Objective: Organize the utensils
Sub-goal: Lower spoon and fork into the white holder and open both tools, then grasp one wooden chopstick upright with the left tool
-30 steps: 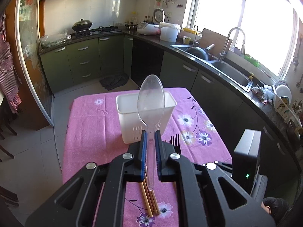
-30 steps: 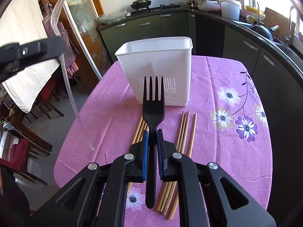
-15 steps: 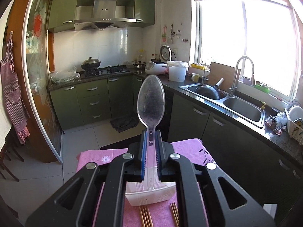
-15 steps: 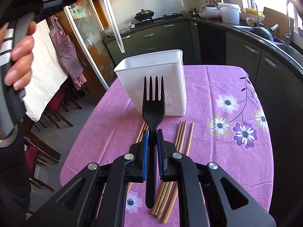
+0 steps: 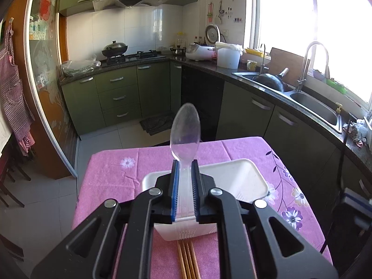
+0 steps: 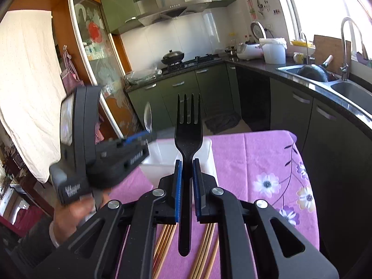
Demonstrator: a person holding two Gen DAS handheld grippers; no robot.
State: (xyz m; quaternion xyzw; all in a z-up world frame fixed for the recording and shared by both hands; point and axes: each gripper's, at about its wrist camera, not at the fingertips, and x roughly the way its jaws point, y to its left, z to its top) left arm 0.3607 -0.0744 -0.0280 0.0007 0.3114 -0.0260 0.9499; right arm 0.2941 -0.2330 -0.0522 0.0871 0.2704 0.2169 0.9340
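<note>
Left tool (image 5: 184,181): my jaws are opening around the clear spoon (image 5: 185,134), handle down over the white caddy (image 5: 246,176), so I judge it's meant to drop in.
Right tool (image 6: 186,181): I'm clamped on the black fork (image 6: 188,134), tines up, held short of the caddy, probably awaiting its turn.
Tabletop (image 5: 111,169): chopsticks (image 6: 204,251) lie flat on the pink cloth in front of the caddy, unsorted.

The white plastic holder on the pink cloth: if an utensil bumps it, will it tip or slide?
The white holder looks thin-walled and shows nothing inside, so it is probably light. It stands taller than its base is deep, so a knock near the rim might tip it. On the pink tablecloth it may slide less than on bare wood.
</note>
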